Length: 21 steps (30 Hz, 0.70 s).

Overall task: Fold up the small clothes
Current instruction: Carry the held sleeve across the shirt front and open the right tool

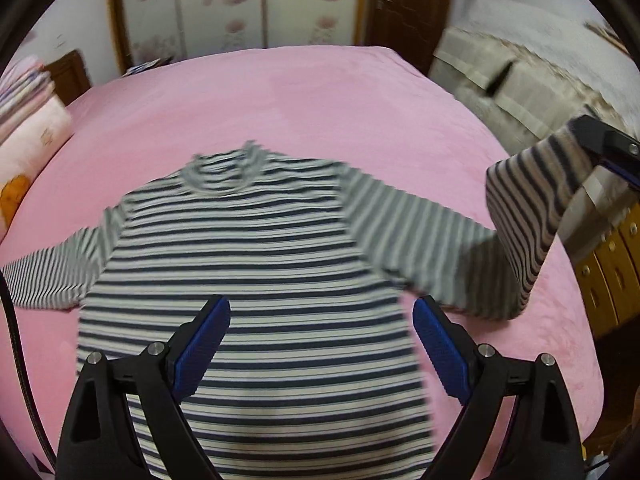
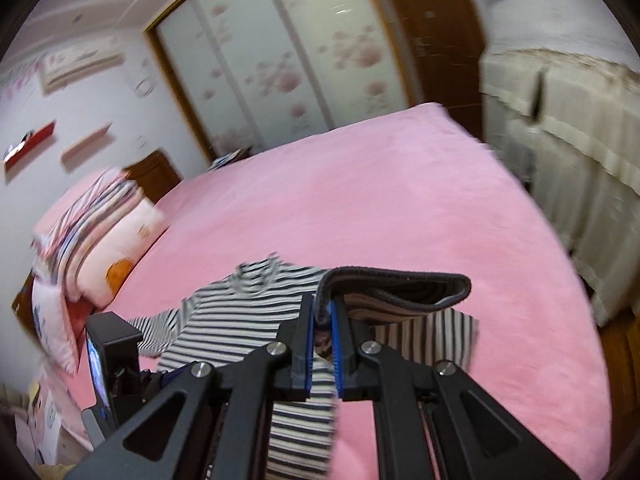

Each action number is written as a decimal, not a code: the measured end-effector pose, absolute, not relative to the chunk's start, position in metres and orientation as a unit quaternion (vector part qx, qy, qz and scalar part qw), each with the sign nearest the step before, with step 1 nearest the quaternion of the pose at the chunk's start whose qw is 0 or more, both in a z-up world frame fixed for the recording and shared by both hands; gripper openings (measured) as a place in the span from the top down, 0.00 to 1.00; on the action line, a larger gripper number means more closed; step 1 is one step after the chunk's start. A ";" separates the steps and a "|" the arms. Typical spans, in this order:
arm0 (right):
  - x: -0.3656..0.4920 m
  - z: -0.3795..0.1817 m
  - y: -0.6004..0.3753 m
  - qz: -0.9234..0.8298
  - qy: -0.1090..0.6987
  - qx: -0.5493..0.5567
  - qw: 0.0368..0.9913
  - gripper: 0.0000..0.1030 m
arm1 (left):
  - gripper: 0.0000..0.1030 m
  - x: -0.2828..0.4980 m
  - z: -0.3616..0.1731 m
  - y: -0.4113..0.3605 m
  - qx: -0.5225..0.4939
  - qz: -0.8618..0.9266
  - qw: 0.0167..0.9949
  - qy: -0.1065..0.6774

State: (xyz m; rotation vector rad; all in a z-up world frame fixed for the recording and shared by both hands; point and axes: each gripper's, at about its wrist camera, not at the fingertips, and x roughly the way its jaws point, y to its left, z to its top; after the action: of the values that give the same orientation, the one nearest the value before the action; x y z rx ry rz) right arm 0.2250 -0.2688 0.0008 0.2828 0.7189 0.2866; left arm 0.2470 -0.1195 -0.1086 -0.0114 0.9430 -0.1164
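In the left wrist view the striped shirt (image 1: 256, 264) lies flat across the middle and lower part of the frame on the pink bed (image 1: 320, 96), collar toward the top, one sleeve running out to the left edge. The left gripper (image 1: 322, 320) hangs over the shirt's body at the bottom centre with its blue pads (image 1: 200, 352) wide apart and nothing between them. The right gripper (image 2: 323, 312), at the lower centre of its own view, is clamped on the cuff (image 2: 400, 284) of the other sleeve (image 1: 532, 216), which rises off the bed toward the right edge of the left view.
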 end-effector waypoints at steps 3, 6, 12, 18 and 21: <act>0.242 -0.008 -0.215 0.178 0.367 0.127 0.904 0.93 | 0.11 0.244 -0.118 -0.076 -0.008 -0.031 0.890 0.455; 0.258 -0.026 -0.161 0.211 0.391 0.115 0.889 0.93 | 0.11 0.239 -0.131 -0.034 -0.025 -0.013 0.887 0.461; 0.282 -0.082 -0.069 0.243 0.447 0.077 0.857 0.93 | 0.11 0.229 -0.162 0.038 -0.062 0.014 0.873 0.483; 0.289 -0.143 -0.019 0.244 0.515 0.080 0.818 0.88 | 0.11 0.229 -0.195 0.078 -0.097 0.023 0.856 0.507; 0.294 -0.161 -0.016 0.238 0.540 0.101 0.801 0.79 | 0.11 0.231 -0.207 0.086 -0.113 0.018 0.850 0.515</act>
State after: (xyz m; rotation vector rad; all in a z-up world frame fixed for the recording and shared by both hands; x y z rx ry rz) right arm 0.2935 -0.0162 -0.1613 0.2155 1.1577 0.5092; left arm 0.2306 0.0864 -0.2074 -0.2391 1.0843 0.0385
